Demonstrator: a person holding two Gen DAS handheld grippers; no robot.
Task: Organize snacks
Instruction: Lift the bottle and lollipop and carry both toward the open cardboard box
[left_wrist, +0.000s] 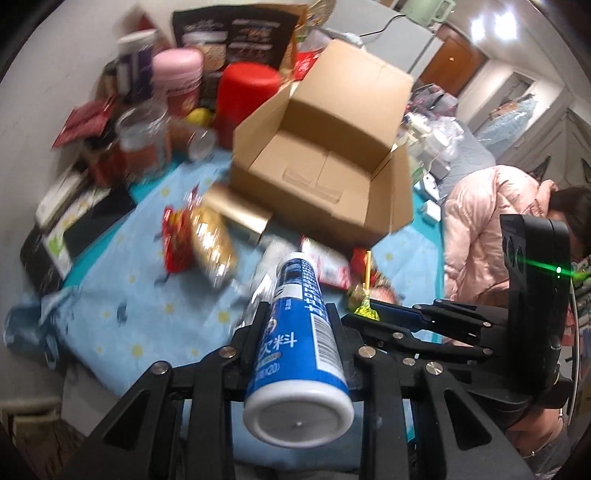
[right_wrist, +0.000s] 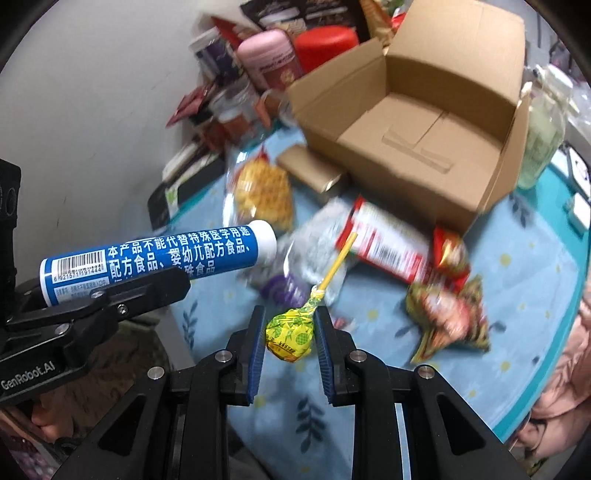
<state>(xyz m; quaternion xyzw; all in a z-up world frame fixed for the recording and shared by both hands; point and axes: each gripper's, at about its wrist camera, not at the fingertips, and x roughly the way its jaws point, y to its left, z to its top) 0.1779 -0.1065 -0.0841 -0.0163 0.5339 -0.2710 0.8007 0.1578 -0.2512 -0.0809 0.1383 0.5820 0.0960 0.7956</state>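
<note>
Far left, against the wall: jars (left_wrist: 142, 146), a pink-lidded tub (left_wrist: 177, 79) and a red canister (left_wrist: 245, 101), crowded together at the back of the blue cloth (left_wrist: 122, 295). Just in front, on the cloth: a red packet (left_wrist: 176, 242) touching a bag of yellow biscuits (left_wrist: 214, 243), blurred.

Centre, left wrist view: left gripper (left_wrist: 295, 317) closed on a blue tube (left_wrist: 299, 328), black fingers pressing both sides of its middle. White bottom end toward the camera, past the fingers; white cap end sticking out beyond the tips, tilted up and away. Tube lifted clear of the cloth, pointing roughly toward the open cardboard box (left_wrist: 321, 158), which stands behind it, flaps up, bare inside as far as can be seen.

Right wrist view: same tube (right_wrist: 155, 258) at left, lying across the other gripper's fingers, cap to the right. Centre: right gripper (right_wrist: 290, 325) closed on a lollipop (right_wrist: 290, 336), blue pads squeezing the yellow-green wrapped head from both sides, yellow stick slanting up and right beyond the tips. Below it on the cloth: a clear bag (right_wrist: 314, 251), a red-and-white packet (right_wrist: 388, 243), then a green-and-red wrapper (right_wrist: 447, 314) further right. Box (right_wrist: 413, 129) behind these, well apart from the lollipop.

Far right: a pink padded sleeve (left_wrist: 480, 229).
</note>
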